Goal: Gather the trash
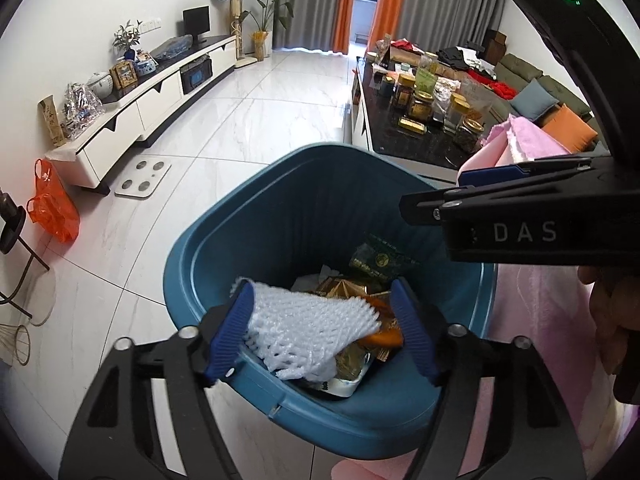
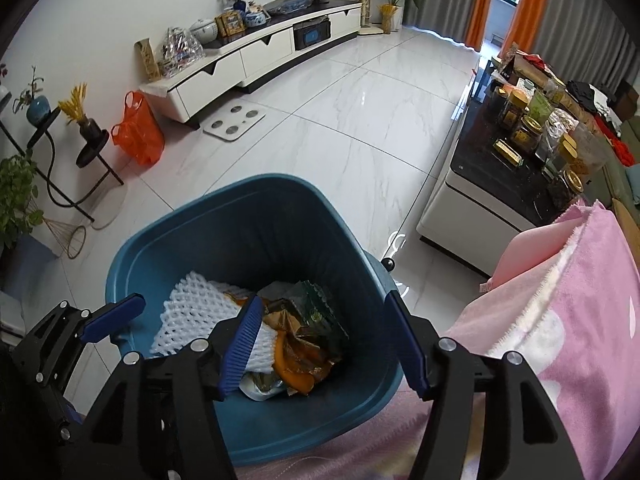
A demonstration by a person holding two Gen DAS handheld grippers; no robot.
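Observation:
A blue trash bin (image 1: 208, 256) stands on the floor and also shows in the right wrist view (image 2: 160, 240). Inside lie a white foam fruit net (image 1: 304, 332), orange peel (image 2: 296, 372) and green and gold wrappers (image 2: 320, 316). My left gripper (image 1: 324, 336) hangs open over the bin, the net lying between its blue pads, touching the left one; I cannot tell if it is falling or resting. The net also shows in the right wrist view (image 2: 192, 320). My right gripper (image 2: 324, 344) is open and empty above the bin. It also shows from the side in the left wrist view (image 1: 464, 192).
A pink blanket (image 2: 560, 312) lies to the right of the bin. A dark coffee table (image 1: 400, 132) carries several jars. A white TV cabinet (image 2: 248, 56), an orange plastic bag (image 2: 138, 132), a scale (image 2: 236, 120) and plant stands (image 2: 60, 160) line the left wall.

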